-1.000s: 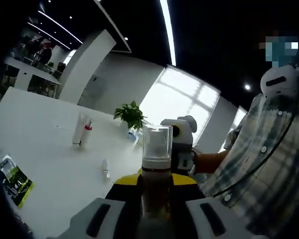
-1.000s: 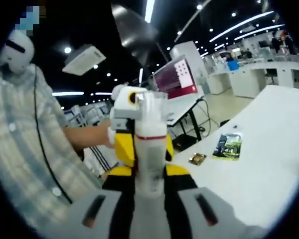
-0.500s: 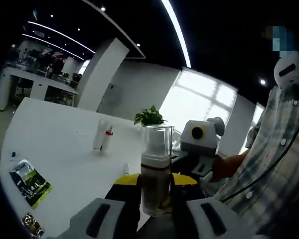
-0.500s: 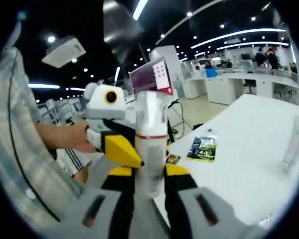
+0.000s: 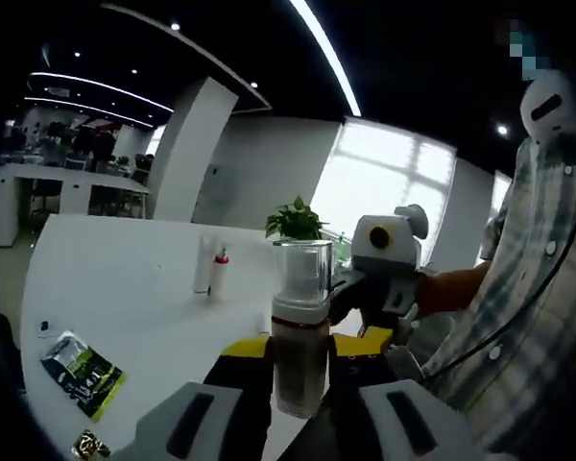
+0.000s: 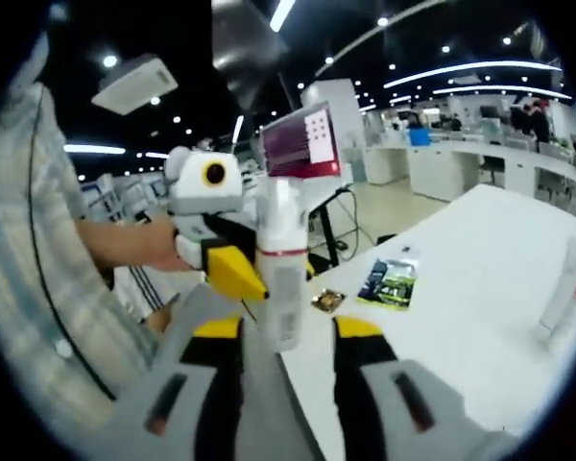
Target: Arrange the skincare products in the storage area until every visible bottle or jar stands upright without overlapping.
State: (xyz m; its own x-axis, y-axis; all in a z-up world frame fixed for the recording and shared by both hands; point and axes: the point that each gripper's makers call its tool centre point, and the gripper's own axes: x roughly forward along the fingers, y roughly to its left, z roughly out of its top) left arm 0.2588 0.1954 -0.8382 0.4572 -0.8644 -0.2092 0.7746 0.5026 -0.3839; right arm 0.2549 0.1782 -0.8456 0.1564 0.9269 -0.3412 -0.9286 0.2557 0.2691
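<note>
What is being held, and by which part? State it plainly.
The left gripper holds a bottle by its lower body, cap up. The right gripper is open and grips nothing.

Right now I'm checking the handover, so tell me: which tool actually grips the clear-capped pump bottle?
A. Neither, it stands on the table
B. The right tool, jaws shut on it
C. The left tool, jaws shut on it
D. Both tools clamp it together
C: in the left gripper view the pump bottle sits clamped in the left tool, while in the right gripper view the right tool stands with its jaws spread clear of the bottle.
</note>
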